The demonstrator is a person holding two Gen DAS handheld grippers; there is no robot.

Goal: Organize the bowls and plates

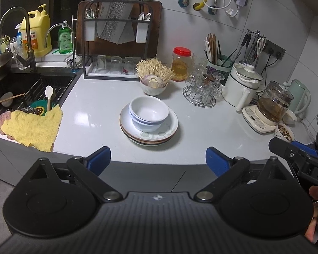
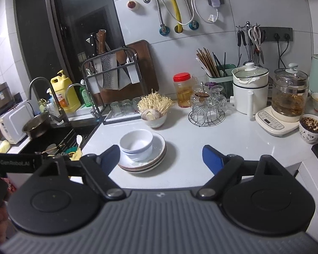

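Observation:
Two nested white bowls [image 1: 148, 111] [image 2: 136, 144] sit on a stack of plates [image 1: 159, 135] [image 2: 156, 158] in the middle of the white counter [image 1: 95, 127]. My left gripper [image 1: 158, 158] hangs back at the counter's front edge, short of the stack, open with nothing between its blue pads [image 1: 99, 158]. My right gripper [image 2: 161, 158] is open too, to the right of the stack; its left pad [image 2: 111, 155] stands close beside the plates and bowls, with no contact visible. The right gripper's body [image 1: 299, 158] shows at the right edge of the left wrist view.
A bowl of enoki mushrooms [image 1: 153, 80] stands behind the stack. A wire rack of glasses [image 1: 203, 89], a jar [image 1: 181, 63], a white pot [image 1: 241, 84] and a glass kettle [image 1: 273, 103] fill the right. The sink [image 1: 21, 93] and a yellow cloth [image 1: 31, 127] lie left.

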